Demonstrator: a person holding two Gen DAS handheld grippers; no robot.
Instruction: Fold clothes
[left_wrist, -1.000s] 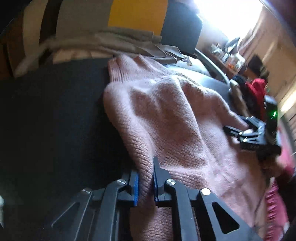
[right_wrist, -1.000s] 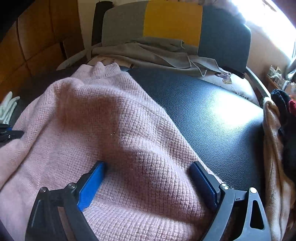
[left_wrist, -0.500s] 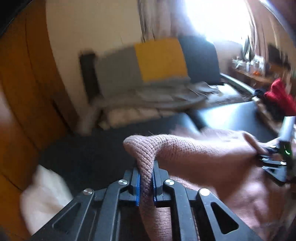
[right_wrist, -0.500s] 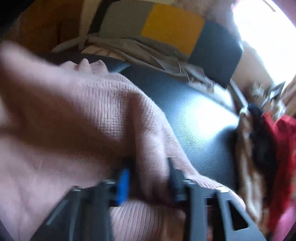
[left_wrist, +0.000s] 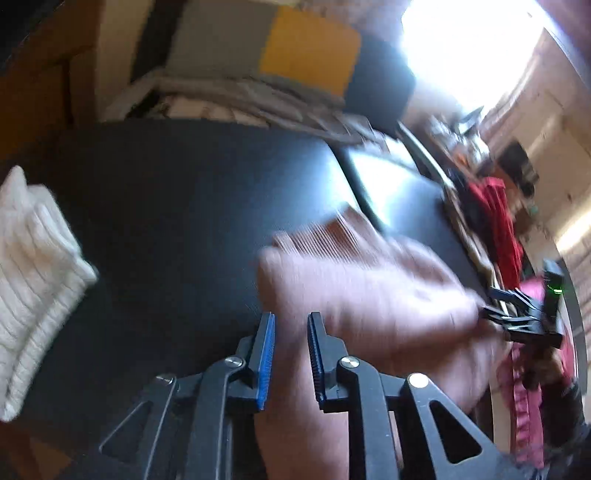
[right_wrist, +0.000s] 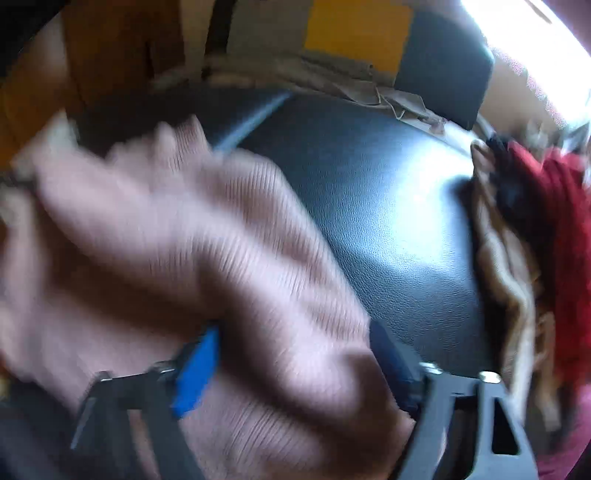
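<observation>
Nearest, the left hand-held gripper (left_wrist: 290, 354) has its jaws opening, with a fold of the pink knitted sweater (left_wrist: 365, 295) in the gap between the blue pads; the cloth looks loose there rather than pinched, though blur makes it hard to be sure. The right hand-held gripper (right_wrist: 295, 362) is also opening, its jaws wide apart, and the sweater (right_wrist: 207, 258) bulges between them and spills over them. From the left camera the right hand-held gripper (left_wrist: 517, 317) shows at the sweater's far right edge with a green light lit on its body.

The sweater lies bunched on the black leather surface (right_wrist: 388, 229), toward its near side. Beyond it the leather is bare and glossy. At the left edge sits a white ribbed cloth (left_wrist: 37, 277). Along the right edge a pile of clothes crowds in: a tan garment (right_wrist: 506, 266) and a red garment (right_wrist: 561, 229) beside something dark.

Farther back, beige clothing (right_wrist: 369, 88) is heaped along the rear edge, against a cushion in grey, yellow and dark blocks (left_wrist: 310, 55). Bright window glare fills the upper right. No writing can be read.
</observation>
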